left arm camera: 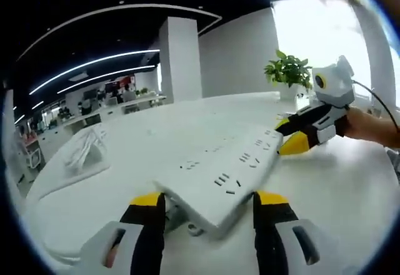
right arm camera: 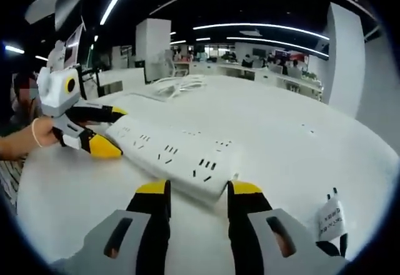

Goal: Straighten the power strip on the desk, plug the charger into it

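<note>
The power strip [left arm camera: 219, 169] lies flat on the desk [left arm camera: 337, 194], running from lower centre toward the right of the left gripper view. The left gripper [left arm camera: 209, 203] straddles the strip's near end with jaws wide; contact cannot be confirmed. In the right gripper view, the right gripper [right arm camera: 199, 190] brackets the opposite end, jaws also wide. Straightening appears in progress. The charger [right arm camera: 178, 86], a white bundle at upper centre of that view, lies well apart from the strip, so plugging in remains.
</note>
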### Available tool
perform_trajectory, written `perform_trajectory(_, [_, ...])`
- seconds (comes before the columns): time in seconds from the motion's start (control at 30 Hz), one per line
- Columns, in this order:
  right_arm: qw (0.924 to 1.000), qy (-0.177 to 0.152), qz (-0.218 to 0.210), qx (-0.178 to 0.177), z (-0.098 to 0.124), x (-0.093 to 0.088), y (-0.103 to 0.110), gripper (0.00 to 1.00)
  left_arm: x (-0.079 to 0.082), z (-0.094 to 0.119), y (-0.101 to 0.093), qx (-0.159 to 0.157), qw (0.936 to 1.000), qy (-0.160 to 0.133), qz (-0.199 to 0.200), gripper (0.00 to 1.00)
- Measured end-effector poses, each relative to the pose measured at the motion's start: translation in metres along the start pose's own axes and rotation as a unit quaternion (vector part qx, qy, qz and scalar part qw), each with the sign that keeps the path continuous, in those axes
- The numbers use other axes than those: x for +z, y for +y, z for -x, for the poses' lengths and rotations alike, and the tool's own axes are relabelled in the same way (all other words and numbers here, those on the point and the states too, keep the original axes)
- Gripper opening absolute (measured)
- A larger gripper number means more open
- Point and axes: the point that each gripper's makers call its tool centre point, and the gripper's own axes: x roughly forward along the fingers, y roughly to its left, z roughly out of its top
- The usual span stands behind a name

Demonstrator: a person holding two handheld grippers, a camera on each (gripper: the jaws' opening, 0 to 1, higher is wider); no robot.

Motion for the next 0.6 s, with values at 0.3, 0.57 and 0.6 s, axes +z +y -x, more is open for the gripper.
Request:
perform_trajectory(0.3, [0.9998,0.000,-0.016,-0.010,0.007,-0.003,0.002,0.33,0.001,-0.002,-0.002,-0.015,0.9999,0.003,-0.008,0.56])
perform_trajectory(0.57, [0.9995,-0.008,-0.009,-0.029,0.012,-0.008,0.001,0.31,0.002,-0.007,-0.001,-0.040,0.9990,0.011,-0.019,0.56])
perform_trajectory(0.6, [0.9994,-0.009,-0.009,-0.031,0.013,-0.008,0.001,0.31,0.003,-0.008,-0.002,-0.043,0.9988,0.012,-0.021,0.56])
